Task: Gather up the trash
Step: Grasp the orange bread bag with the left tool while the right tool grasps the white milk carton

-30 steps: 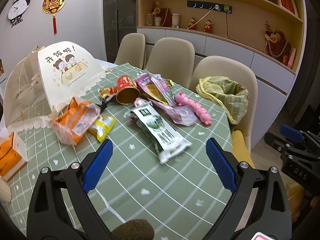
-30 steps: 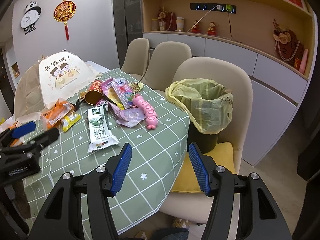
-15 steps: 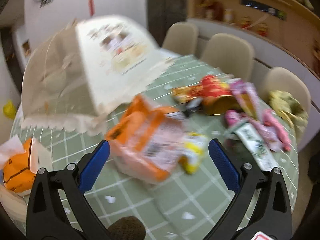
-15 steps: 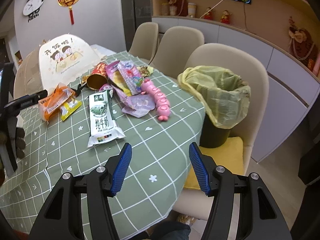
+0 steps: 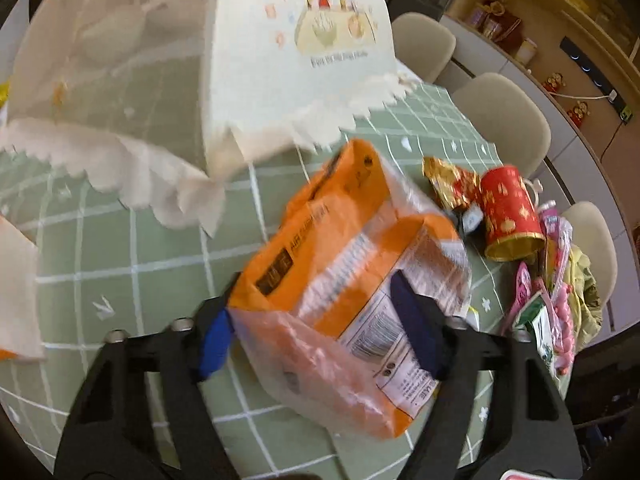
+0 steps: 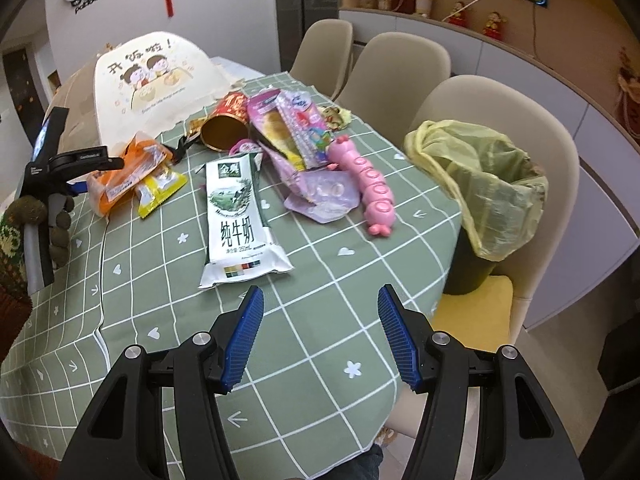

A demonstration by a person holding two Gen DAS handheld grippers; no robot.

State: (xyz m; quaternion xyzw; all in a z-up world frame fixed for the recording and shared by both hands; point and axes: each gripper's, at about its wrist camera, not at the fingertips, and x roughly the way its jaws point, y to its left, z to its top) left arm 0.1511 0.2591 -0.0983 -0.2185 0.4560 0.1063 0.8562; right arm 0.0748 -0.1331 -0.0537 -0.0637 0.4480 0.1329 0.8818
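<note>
1. Straddling the orange wrapper (image 5: 344,276), my left gripper (image 5: 320,336) has its jaws spread wide, one blue pad on either side of the bag; I cannot tell whether they touch it.
2. Right of it on the green table (image 6: 320,312) lie a yellow packet (image 6: 160,192), a milk carton (image 6: 236,224) and a pink toy (image 6: 370,184).
3. My right gripper (image 6: 320,338) hovers wide open and empty over the table edge.
4. Farthest right, the lined trash bin (image 6: 488,184) sits on a chair.
</note>
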